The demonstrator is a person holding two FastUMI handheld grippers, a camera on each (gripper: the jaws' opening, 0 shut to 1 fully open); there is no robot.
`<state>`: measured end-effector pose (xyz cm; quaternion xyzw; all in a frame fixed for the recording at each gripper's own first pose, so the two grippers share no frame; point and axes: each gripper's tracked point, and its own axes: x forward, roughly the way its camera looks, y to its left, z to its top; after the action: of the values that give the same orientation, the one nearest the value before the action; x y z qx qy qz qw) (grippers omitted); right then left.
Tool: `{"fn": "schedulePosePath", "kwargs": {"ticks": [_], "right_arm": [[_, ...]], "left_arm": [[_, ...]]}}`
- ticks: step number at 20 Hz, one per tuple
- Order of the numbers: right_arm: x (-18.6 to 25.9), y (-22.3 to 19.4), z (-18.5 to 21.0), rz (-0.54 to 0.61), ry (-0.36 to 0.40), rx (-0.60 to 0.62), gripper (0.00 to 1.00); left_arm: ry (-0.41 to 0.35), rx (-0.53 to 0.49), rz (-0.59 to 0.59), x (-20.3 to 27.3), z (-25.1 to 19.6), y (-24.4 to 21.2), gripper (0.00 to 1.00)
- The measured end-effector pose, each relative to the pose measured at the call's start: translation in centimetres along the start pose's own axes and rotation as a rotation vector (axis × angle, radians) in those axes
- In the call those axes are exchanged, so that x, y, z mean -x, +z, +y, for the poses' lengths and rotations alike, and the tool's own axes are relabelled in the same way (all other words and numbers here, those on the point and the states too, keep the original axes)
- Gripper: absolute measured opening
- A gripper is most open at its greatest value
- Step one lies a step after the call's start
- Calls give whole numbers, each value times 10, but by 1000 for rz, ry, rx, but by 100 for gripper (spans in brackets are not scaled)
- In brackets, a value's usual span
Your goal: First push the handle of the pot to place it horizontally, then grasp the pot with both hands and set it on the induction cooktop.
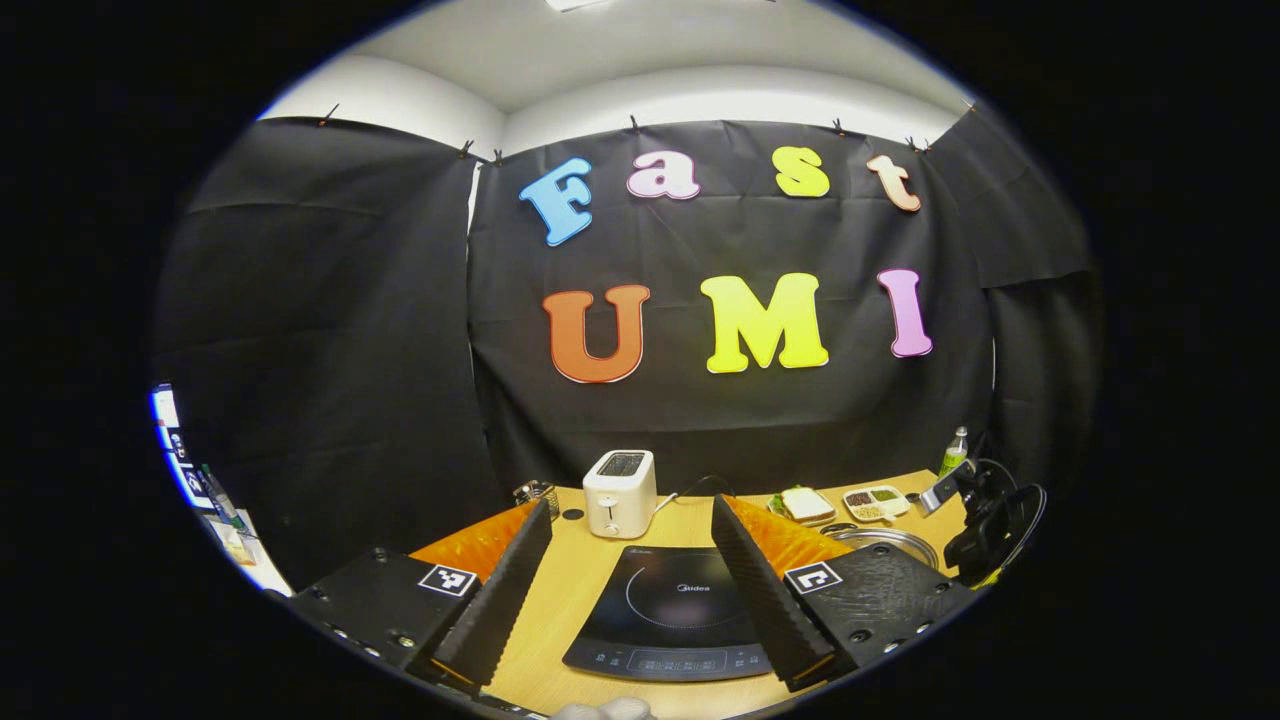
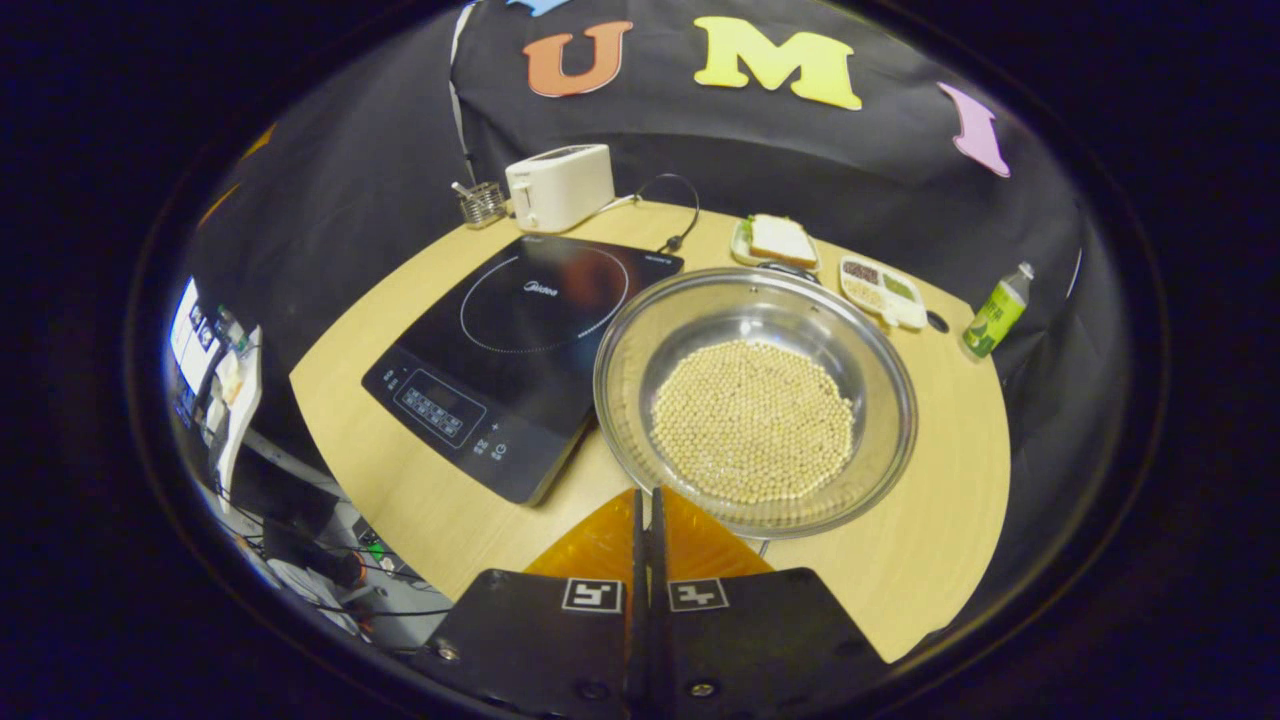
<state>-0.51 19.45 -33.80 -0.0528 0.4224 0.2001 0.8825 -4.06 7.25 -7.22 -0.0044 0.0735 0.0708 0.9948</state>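
Pot (image 2: 755, 400) of beans on tabletop (image 2: 420, 500) just ahead of clenched, empty right gripper (image 2: 645, 500), beside cooktop (image 2: 520, 340), not yet on it; handle not discernible; left gripper (image 1: 630, 570) released, cooktop ahead between its fingers; lifting and placing judged outstanding.

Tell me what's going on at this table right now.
A person is working two handheld grippers above a wooden table. The right gripper is shut with nothing in it, just short of the rim of a steel pot full of small pale beads. The pot sits on the table beside the induction cooktop, not on it. The left gripper is open over the cooktop, holding nothing.
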Motion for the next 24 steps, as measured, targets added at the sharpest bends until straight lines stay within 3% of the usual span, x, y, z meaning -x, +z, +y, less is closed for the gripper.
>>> {"fn": "schedulePosePath", "kwargs": {"ticks": [7, 24], "right_arm": [[-22, -21, 10, 69, 36, -74, 4], [-21, -40, -15, 94, 1, -118, 1]], "left_arm": [[4, -18, 4, 0, 5, -1, 96], [-36, -19, 8, -8, -8, -4, 96]]}}
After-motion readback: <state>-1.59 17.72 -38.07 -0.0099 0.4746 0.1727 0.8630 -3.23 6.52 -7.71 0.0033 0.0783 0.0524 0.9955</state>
